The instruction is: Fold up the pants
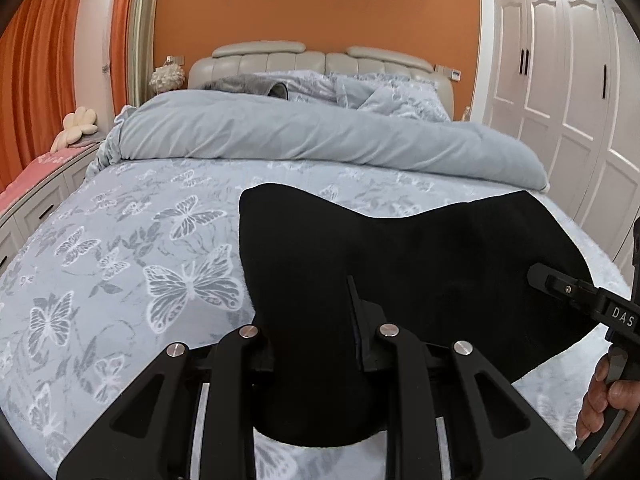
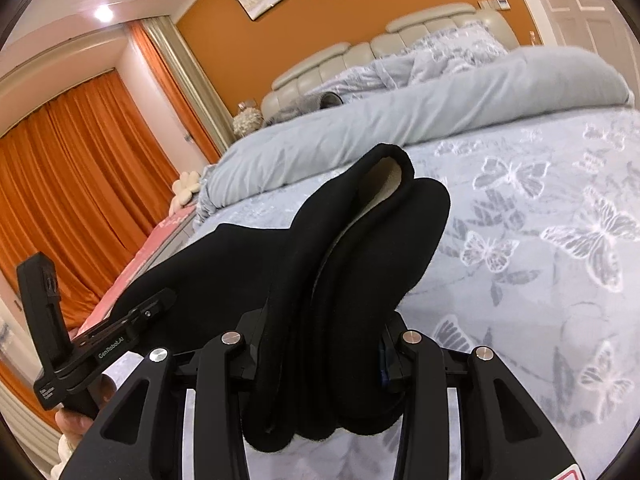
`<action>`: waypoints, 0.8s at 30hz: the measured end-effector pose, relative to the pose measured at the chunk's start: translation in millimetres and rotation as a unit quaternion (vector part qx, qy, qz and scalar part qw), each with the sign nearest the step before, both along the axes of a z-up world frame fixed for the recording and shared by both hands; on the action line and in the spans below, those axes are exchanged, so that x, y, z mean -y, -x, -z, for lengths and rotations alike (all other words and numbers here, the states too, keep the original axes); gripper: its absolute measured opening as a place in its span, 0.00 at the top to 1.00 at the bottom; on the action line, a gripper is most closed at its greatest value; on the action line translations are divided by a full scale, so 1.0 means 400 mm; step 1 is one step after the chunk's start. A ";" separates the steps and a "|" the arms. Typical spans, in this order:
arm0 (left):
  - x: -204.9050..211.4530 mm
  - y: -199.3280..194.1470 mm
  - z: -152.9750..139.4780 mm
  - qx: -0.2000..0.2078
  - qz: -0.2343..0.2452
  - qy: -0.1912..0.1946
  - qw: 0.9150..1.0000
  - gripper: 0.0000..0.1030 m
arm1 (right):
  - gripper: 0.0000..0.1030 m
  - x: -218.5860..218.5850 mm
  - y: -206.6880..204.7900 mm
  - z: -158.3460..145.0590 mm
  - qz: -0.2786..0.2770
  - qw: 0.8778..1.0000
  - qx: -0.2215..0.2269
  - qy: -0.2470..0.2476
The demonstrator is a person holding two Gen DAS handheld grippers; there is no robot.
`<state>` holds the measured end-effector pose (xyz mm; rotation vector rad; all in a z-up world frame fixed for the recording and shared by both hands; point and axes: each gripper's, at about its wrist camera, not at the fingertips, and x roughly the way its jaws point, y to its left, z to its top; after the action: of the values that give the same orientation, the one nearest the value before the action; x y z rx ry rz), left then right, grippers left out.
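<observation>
Black linkage arms of the left gripper (image 1: 316, 344) are filling the bottom of the left wrist view, and its jaws are clamping a fold of the black pants (image 1: 420, 264), which are bunching thickly between them and hanging a little below. From there the dark cloth is spreading forward and to the right over the butterfly-print bedsheet (image 1: 120, 248), with one rounded lobe reaching toward the middle of the bed. At the right edge of that view the right gripper (image 1: 538, 276) is reaching in over the cloth, the person's fingers (image 1: 600, 400) wrapping its handle.

Seen from the right wrist, the right gripper (image 2: 320, 340) is likewise pinching the pants (image 2: 360, 240), several layers gathering between its jaws; the cloth is rising ahead in a raised fold whose pale lining (image 2: 390, 182) is showing at the top. To the left, the other gripper's body is standing beside the stretched cloth. Beyond the pants, a rolled grey duvet (image 1: 320, 136) is lying across the bed, with pillows (image 1: 380, 92) and a padded headboard (image 1: 312, 60) behind it against an orange wall (image 1: 320, 16).
</observation>
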<state>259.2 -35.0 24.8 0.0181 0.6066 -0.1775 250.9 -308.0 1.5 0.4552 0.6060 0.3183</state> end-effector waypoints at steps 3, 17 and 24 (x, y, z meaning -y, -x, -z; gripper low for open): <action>0.006 -0.033 0.047 -0.008 0.001 -0.010 1.000 0.78 | 0.65 0.015 -0.041 0.064 0.004 1.000 -0.021 -0.009; 0.015 -0.062 0.187 -0.008 -0.006 -0.058 0.998 0.77 | 0.61 0.081 -0.083 0.249 0.009 0.996 -0.074 -0.040; 0.021 -0.064 0.207 -0.007 -0.009 -0.070 0.997 0.77 | 0.57 0.094 -0.085 0.264 0.004 0.994 -0.083 -0.064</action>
<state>284.6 -43.6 -57.9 0.1474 0.6324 -0.1172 284.9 -345.6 -104.1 0.6121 0.7473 0.3156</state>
